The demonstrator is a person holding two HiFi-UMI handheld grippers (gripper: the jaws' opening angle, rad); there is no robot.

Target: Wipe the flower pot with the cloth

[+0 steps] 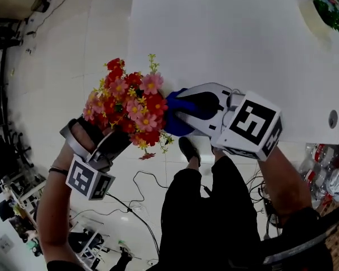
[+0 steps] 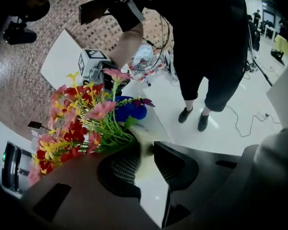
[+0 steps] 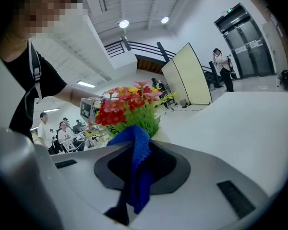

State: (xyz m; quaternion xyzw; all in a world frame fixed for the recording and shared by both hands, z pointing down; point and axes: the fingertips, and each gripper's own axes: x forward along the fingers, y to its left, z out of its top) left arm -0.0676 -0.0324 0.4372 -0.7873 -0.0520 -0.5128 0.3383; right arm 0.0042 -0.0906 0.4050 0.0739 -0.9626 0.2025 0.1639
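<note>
Two grippers were at work by the edge of the white table [image 1: 243,38]. The left gripper [image 1: 104,140] had its jaws closed on the flower pot [image 2: 143,151]. The pale pot sat tight between the two dark pads. It was tipped, so the red, pink and yellow flowers [image 1: 130,103] leaned toward the other hand. From the head view the pot could not be seen, because the flowers covered it.

The right gripper [image 1: 186,115] was pinching the blue cloth [image 3: 137,166]. The cloth was bunched up between its jaws, with one end poking out in front and one end hanging down. That front end was right up by the green stems, just beside the pot. It was not clear if the cloth was touching the pot itself.

This looked like the start of the wiping step: the pot was held and the cloth had been brought close. The next move would probably need the cloth pushed flat on the pot's side, under the flowers, and rubbed round it. The left gripper would have to keep a firm hold so the pot did not slip or tip more. It would help to go gently so the flowers did not get squashed.
</note>
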